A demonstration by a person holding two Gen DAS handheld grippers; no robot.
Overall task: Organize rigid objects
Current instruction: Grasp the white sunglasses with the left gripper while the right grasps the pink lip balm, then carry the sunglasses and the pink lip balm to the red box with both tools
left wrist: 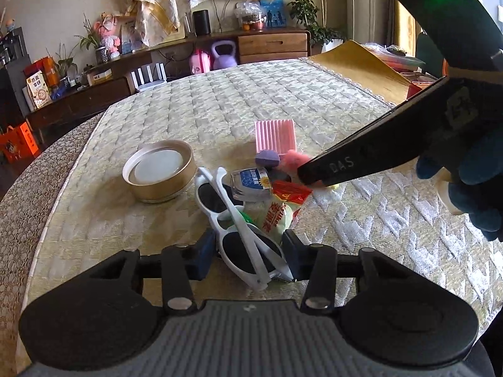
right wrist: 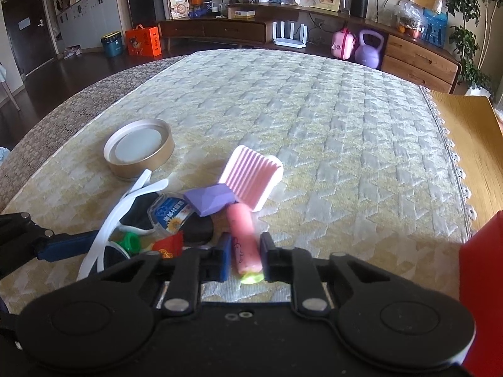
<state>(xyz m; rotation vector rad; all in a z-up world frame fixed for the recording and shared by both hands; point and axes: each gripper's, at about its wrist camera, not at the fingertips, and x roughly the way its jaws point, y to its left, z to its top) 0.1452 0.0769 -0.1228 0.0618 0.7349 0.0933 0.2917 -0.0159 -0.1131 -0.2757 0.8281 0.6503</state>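
Left gripper (left wrist: 250, 256): jaws set apart on either side of white sunglasses (left wrist: 234, 216), lying low over the tablecloth (left wrist: 377, 220); sunglasses folded, dark lenses up, one lens end between the blue pads, not visibly pinched; contact with the pads cannot be told. Right gripper (right wrist: 245, 259): jaws around a pink tube (right wrist: 242, 235) with a green end, pads close against both sides, apparently clamped on it; tube lying on the cloth, pointing away toward the pile. Same gripper seen from the left wrist view as a black body (left wrist: 371, 154) reaching in from the right, held by a hand in a blue glove (left wrist: 471, 194). Pile at table centre, items touching or overlapping: small clear bottle with blue label (right wrist: 171, 216), purple faceted block (right wrist: 209, 201), red wrapper (right wrist: 168, 245), green ring (right wrist: 130, 242), pale green snack packet (left wrist: 276, 216), dark round item (right wrist: 198, 231) partly hidden. Pink ribbed tray (right wrist: 251, 176): just behind the purple block, tilted, one edge resting on the cloth. Round gold tin lid (right wrist: 140, 147): left of the pile, apart from the tray, near the sunglasses' arms. Background: wooden sideboard (right wrist: 220, 28), purple kettlebell (right wrist: 369, 48), orange box (right wrist: 143, 40).
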